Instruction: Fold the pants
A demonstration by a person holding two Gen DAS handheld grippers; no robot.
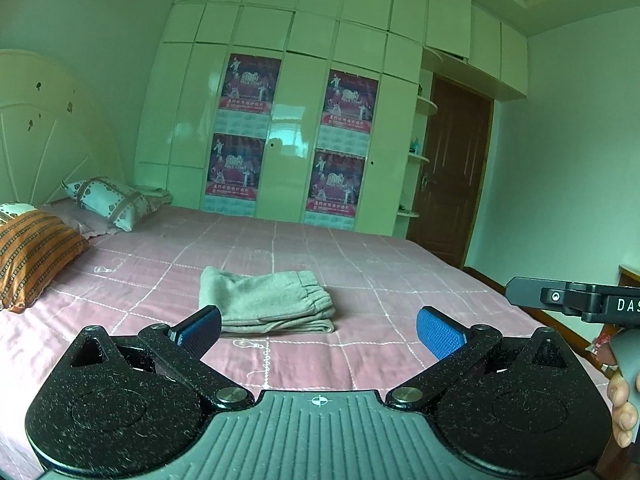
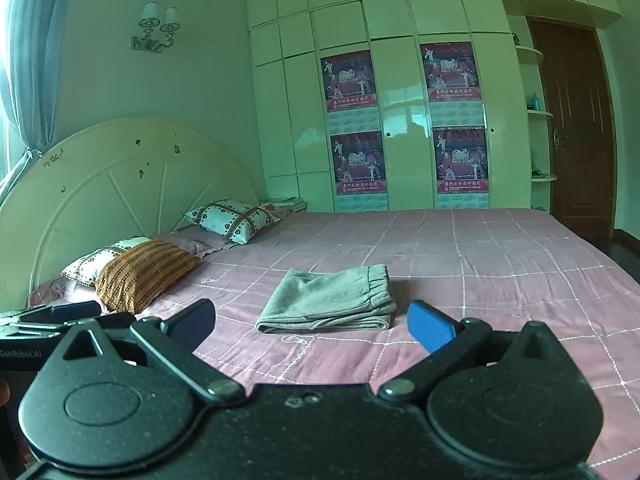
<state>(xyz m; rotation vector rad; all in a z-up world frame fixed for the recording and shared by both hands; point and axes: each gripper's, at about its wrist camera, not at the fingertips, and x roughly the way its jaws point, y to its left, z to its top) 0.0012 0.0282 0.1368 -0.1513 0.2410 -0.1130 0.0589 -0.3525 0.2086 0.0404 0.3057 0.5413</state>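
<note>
Lettering "DAS" shows on the right gripper [image 1: 576, 300] body seen from the left wrist view; "GenRobot.AI" on the left gripper [image 2: 52, 316] seen from the right. Posters [image 2: 452, 76] on the wardrobe [image 2: 400, 120] read "2019". Both grippers hang released, empty, jaws spread wide. The folded grey pants [image 2: 332, 300] lie mid-bed [image 2: 500, 260], well apart from every edge, with bare pink quilt all around.
</note>
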